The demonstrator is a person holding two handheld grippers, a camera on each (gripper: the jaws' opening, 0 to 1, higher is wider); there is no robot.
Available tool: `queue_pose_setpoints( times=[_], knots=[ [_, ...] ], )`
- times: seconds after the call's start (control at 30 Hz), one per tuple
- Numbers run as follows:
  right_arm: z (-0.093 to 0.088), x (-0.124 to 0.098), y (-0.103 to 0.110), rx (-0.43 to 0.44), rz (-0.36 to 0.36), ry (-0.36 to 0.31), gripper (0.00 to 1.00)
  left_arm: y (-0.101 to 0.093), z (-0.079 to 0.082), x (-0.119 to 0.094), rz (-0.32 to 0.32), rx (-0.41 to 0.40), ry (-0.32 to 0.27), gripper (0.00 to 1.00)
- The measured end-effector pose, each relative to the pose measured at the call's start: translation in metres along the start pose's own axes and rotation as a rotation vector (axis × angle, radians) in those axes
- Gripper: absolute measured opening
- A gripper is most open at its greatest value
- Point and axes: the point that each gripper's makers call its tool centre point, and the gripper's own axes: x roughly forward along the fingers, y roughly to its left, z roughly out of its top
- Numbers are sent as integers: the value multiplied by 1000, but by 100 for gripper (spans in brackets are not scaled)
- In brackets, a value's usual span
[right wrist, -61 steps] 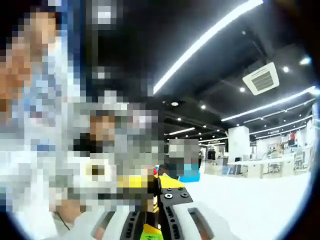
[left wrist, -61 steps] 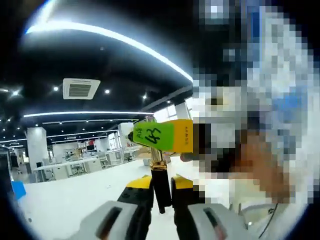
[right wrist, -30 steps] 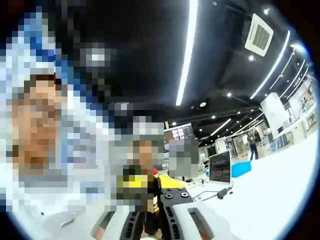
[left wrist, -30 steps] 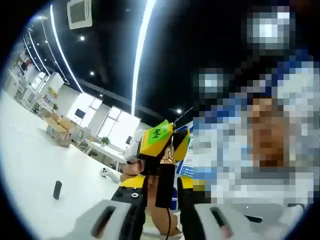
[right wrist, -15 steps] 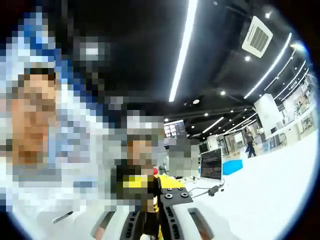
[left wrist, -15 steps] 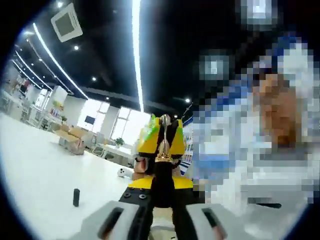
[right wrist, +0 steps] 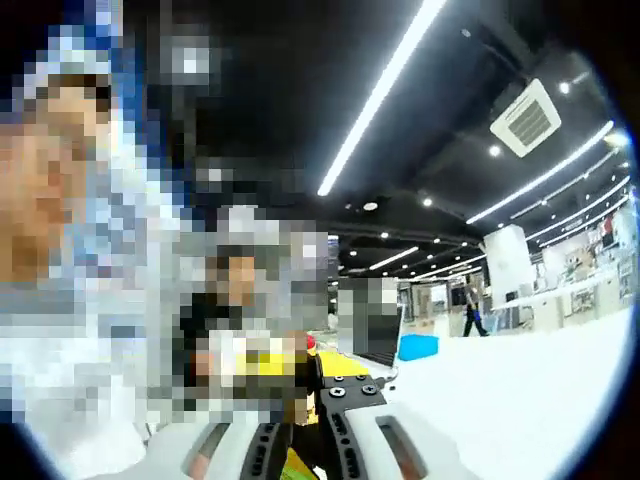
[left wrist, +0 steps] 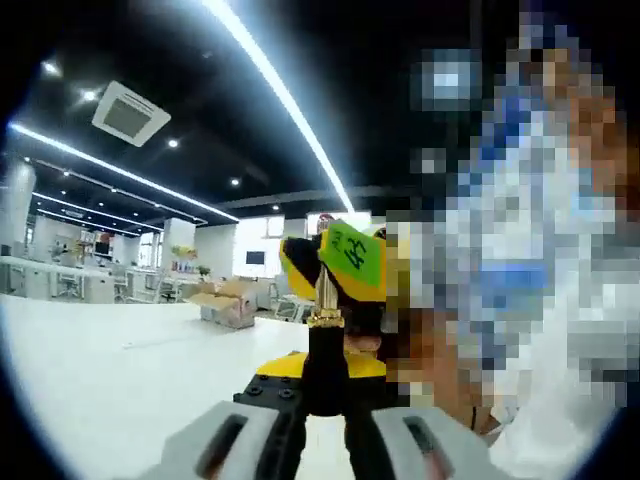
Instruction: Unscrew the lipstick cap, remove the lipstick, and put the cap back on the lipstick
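In your left gripper view, the lipstick [left wrist: 325, 340] stands up between your left tongs [left wrist: 322, 395], and your right tongs [left wrist: 340, 265] sit at its far tip. The worktop [left wrist: 120, 380] spreads out to the left, with boxes [left wrist: 228, 303] at its far edge. In your right gripper view, the worktop [right wrist: 520, 390] lies to the right of your right tongs [right wrist: 300, 425]

Left of the lipstick [left wrist: 325, 345], the white table [left wrist: 120, 390] lies open and bare. Directly beyond the lipstick, the right gripper [left wrist: 340, 262] blocks the way; to its right a person apparently stands close, though that side is obscured.
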Motion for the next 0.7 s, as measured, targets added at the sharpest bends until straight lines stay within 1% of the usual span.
queue_pose_setpoints(
  times=[0.07,0.13,0.27,0.33,0.43,0.53,0.57,0.63,0.7],
  knots=[
    [-1,0,-4,-21,-29,7,5,4,-1,1,47,-1,-10,13],
    [-3,1,-7,-55,-56,15,5,12,-2,0,137,60,-2,13],
    [-6,5,-8,-131,-101,28,5,23,-3,-4,262,160,16,13],
    [-8,8,-8,-176,-120,35,5,27,-3,-6,310,206,24,13],
    [-11,11,-6,-227,-140,50,5,32,-3,-9,373,307,57,14],
    [-9,12,-2,-259,-139,53,5,30,-1,-11,374,306,43,14],
    [-8,11,-2,-264,-138,52,5,29,1,-11,364,305,37,14],
    [-5,9,-1,-266,-134,48,5,23,2,-9,323,301,35,14],
    [-4,8,0,-266,-131,48,5,18,0,-6,274,309,54,17]
  ],
)
